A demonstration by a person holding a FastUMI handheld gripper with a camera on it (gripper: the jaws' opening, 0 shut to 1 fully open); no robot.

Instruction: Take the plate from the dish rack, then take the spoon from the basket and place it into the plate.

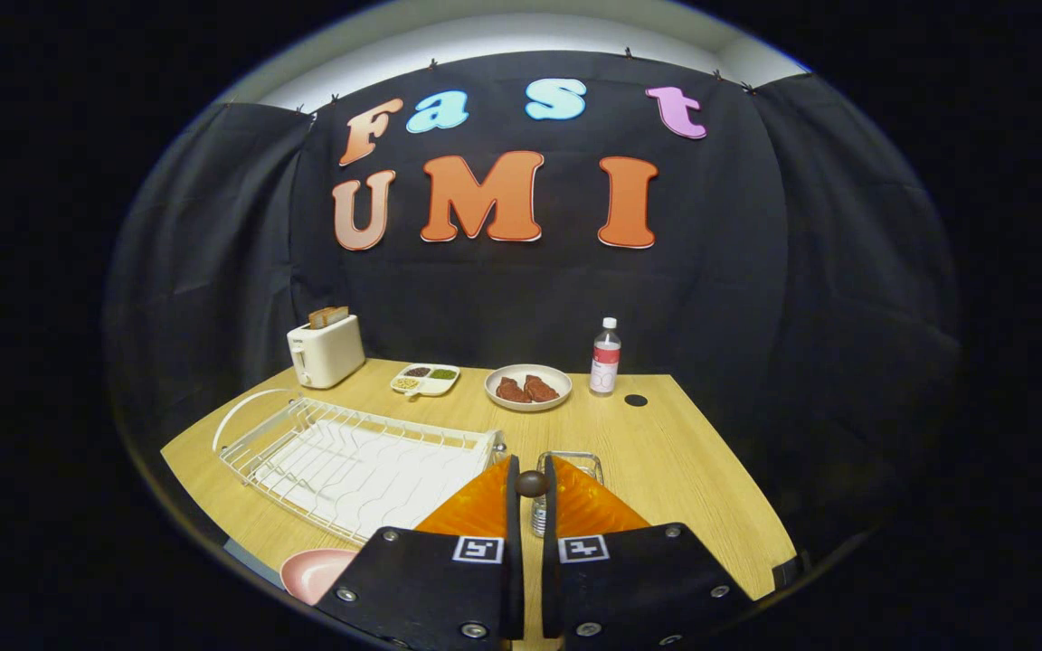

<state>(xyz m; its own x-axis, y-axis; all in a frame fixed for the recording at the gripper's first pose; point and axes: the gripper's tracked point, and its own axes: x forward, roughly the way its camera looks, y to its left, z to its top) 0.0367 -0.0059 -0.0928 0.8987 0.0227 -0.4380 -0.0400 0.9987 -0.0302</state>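
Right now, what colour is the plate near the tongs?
Pink; the plate shows best in the gripper view.

I was working in a staged kitchen booth, not a real home. Black cloth (530,298) walled a wooden table (666,461) holding toaster (326,351), dish rack (349,466) and plated food (528,388).

Claw (531,493) hides spoon's (531,483) bowl and basket (570,457).

Nothing readable on the objects, honestly. The bottle (605,356) at the back of the counter (666,461) had a red label, but the print on it was way too small to read.
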